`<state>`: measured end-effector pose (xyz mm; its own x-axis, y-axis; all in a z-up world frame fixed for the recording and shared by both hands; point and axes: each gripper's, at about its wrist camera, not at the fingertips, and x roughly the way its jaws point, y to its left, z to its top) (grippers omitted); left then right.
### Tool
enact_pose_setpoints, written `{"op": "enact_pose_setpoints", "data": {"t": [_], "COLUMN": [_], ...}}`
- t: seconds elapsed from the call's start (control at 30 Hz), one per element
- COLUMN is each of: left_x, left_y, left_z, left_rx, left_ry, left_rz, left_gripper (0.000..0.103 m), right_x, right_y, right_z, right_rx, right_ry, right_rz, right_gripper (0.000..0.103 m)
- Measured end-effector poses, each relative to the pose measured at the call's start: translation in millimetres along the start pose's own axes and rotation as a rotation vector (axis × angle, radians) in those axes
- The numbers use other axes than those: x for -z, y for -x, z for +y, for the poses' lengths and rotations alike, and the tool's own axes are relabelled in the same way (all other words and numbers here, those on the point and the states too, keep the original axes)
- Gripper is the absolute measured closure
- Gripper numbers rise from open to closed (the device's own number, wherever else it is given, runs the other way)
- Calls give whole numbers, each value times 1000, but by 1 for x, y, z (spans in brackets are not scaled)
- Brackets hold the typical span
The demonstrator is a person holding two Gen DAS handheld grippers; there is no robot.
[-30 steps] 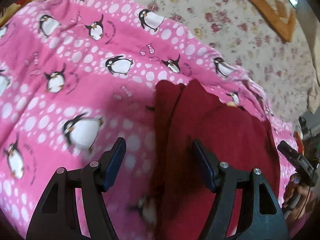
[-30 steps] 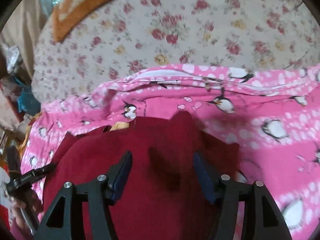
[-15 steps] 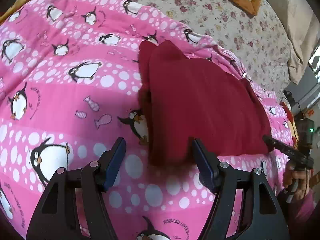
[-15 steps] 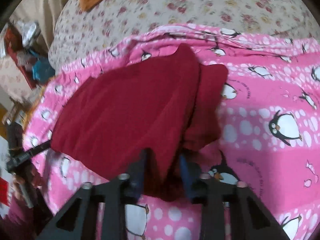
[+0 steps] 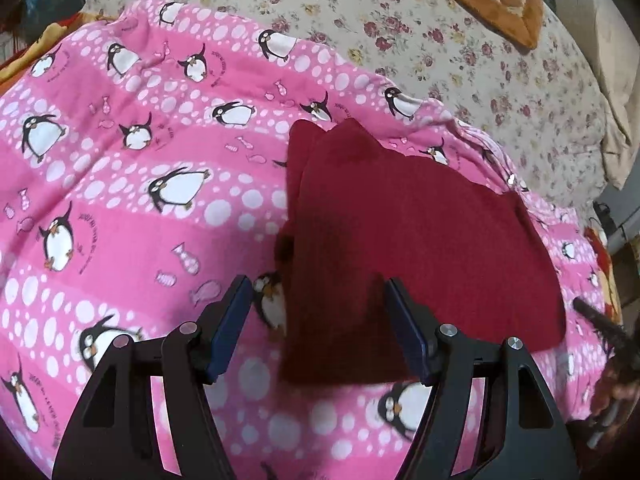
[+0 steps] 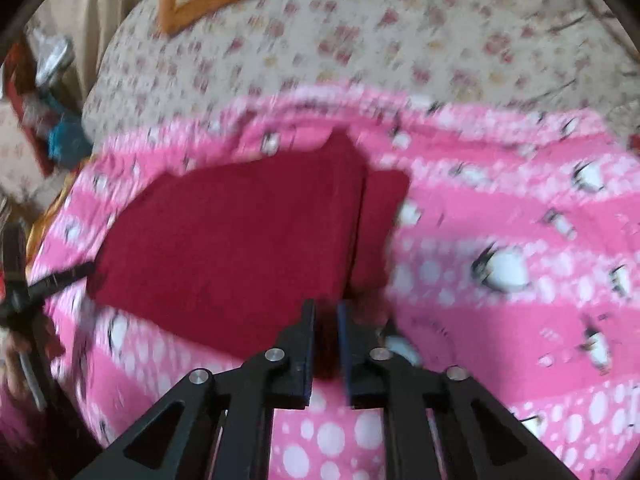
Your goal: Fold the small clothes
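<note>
A dark red garment [image 5: 420, 232] lies folded flat on a pink penguin blanket [image 5: 120, 200]. My left gripper [image 5: 318, 292] hangs open over the garment's near left corner, with the cloth below its fingers and neither pad pressing on it. In the blurred right wrist view the red garment [image 6: 240, 240] has a narrower flap on its right side. My right gripper [image 6: 326, 308] is closing, and a bunch of the garment's near edge is pinched between its pads. The right gripper shows again at the right edge of the left wrist view [image 5: 600, 320].
Beyond the pink blanket [image 6: 500, 320] a floral bedsheet [image 5: 440, 40] covers the bed. An orange patchwork cushion [image 5: 500, 4] lies at the far side. Clutter [image 6: 60, 136] sits off the bed at the left of the right wrist view.
The right gripper went from open over the garment to nearly shut on its near edge. Both grippers drew back towards the near side, so more of the garment shows.
</note>
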<state>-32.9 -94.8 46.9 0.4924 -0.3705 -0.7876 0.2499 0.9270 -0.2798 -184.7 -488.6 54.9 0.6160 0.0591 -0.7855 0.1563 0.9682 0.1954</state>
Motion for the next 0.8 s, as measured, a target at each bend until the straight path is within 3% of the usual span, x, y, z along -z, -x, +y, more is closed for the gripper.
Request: {"op": "enact_pose_setpoints", "data": {"t": [0.03,0.1,0.27,0.33,0.5,0.7,0.8], "left_x": [1,4,7,6,5,4,5], "left_y": [-3,-13,-23,-25,-30,-30,-28], "left_z": [-1,-3,-2,-3,-2,0,0], "left_rx": [-13,-41,-53,-51,-33,-22,-17], "left_ry": [-7,-26,-59,-67,-77,-67,-63], "left_rz": [1,7,3,4,10,17,20], "left_gripper": [34,34,34,34,34,34,34], "right_x": [-6,-19,-51,-67,-88,-90,-91], "right_y": [2,-5,-63,-91,-137,-115,-103], "right_z": [4,12,39,36,9,29,65], "right_rx": [12,-1,16,15,179,240,105], "right_ry": [4,-2,65,27,-19,-47,12], "right_rz": [-24,-39,23,62,62,13,5], "right_gripper": [65,52,52,52,59,59,58]}}
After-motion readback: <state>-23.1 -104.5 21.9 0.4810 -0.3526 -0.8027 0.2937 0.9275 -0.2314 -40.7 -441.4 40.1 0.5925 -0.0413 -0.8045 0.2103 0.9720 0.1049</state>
